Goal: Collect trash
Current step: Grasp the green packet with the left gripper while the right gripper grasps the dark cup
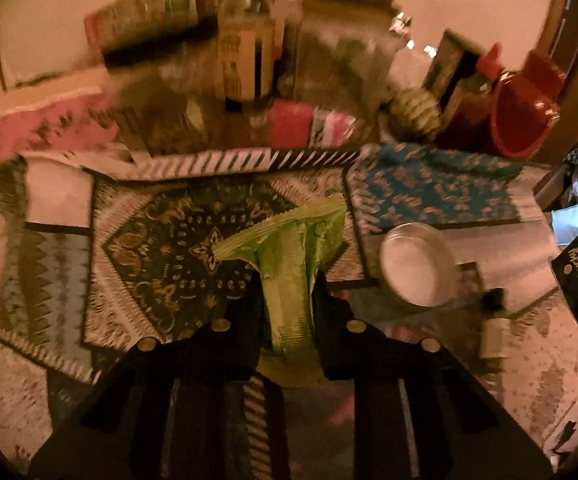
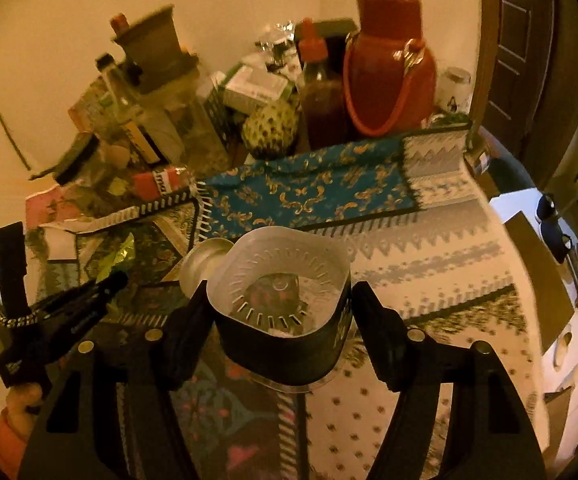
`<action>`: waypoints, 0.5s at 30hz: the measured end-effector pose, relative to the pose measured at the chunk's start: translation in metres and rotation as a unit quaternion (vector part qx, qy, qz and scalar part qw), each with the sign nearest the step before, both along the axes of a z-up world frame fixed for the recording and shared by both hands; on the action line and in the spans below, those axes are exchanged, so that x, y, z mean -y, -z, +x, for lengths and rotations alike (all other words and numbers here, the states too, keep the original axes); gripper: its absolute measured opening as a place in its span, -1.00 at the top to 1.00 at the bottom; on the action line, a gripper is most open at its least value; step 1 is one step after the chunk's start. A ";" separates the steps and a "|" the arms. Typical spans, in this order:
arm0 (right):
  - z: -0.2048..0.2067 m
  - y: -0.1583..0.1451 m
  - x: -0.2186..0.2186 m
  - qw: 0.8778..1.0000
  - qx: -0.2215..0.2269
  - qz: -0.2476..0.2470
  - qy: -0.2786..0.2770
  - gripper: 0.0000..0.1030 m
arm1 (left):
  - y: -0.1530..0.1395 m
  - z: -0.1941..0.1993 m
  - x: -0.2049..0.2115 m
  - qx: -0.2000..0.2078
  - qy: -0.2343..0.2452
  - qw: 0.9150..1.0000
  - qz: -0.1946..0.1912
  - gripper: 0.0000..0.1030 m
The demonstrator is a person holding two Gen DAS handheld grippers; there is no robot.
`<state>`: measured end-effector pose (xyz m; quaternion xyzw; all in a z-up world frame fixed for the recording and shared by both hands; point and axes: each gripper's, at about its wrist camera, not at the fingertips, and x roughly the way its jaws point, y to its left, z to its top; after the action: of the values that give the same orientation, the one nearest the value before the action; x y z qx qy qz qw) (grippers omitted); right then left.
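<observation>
In the left wrist view, the left claw (image 1: 287,280) pinches a crinkled, shiny green foil wrapper (image 1: 289,256) above the patterned cloth covering the desk (image 1: 161,248), beside a round metal dish (image 1: 417,264). In the right wrist view, the right claw (image 2: 279,304) grips a black-walled plastic cup (image 2: 285,332) with a slotted white insert, raised over the desk.

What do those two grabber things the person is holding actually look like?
Both tongs are matt black plastic. Each has two flat, wedge-shaped arms with long slots cut through them, round silver studs near the joints, and blocky black fingers at the front. The left tongs and right tongs look identical. No cables show.
</observation>
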<state>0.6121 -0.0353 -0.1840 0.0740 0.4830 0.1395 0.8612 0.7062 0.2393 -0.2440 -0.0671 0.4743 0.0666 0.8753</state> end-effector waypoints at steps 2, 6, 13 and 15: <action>-0.010 -0.014 0.010 1.000 0.014 0.000 -0.001 -0.27 | -0.020 -0.015 0.010 0.020 -0.003 1.000 -0.006 0.59; -0.031 -0.042 0.033 0.999 0.039 0.006 -0.005 -0.26 | -0.061 -0.044 0.033 0.063 -0.011 0.998 -0.008 0.59; -0.081 -0.087 0.078 0.996 0.089 0.022 -0.023 -0.24 | -0.127 -0.105 0.093 0.134 -0.018 0.991 -0.001 0.59; -0.096 -0.097 0.092 0.994 0.102 0.027 -0.032 -0.23 | -0.144 -0.128 0.114 0.154 -0.022 0.988 0.001 0.59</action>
<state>0.5161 -0.1276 -0.0871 0.0677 0.3904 0.1866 0.8990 0.5781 0.1256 -0.0998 -0.0858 0.3323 0.0748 0.9363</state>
